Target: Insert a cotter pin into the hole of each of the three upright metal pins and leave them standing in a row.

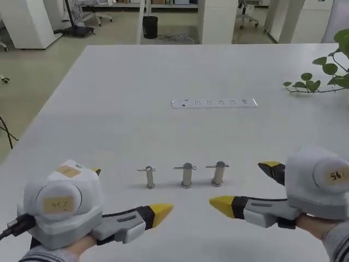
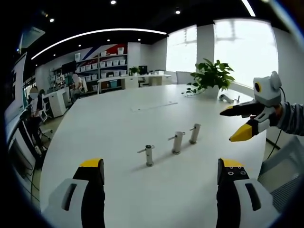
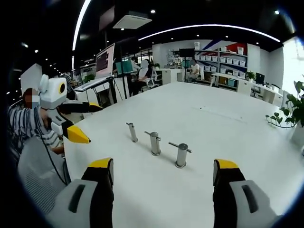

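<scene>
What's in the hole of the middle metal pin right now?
A cotter pin crosses the middle pin near its top, sticking out on both sides. The part inside the metal is covered.

Three pins (image 1: 186, 174) stand in a row on the table (image 1: 109, 109) — power strip (image 1: 214, 102) well behind them, plant (image 1: 327, 73) far right, left gripper (image 1: 128, 190) and right gripper (image 1: 244, 184) flanking in front.

Open-plan office, long white table (image 1: 163, 82), desk monitor (image 3: 105, 59), shelving with storage bins (image 2: 105, 64), office chair (image 1: 248, 12), potted plant (image 2: 213, 76)
</scene>
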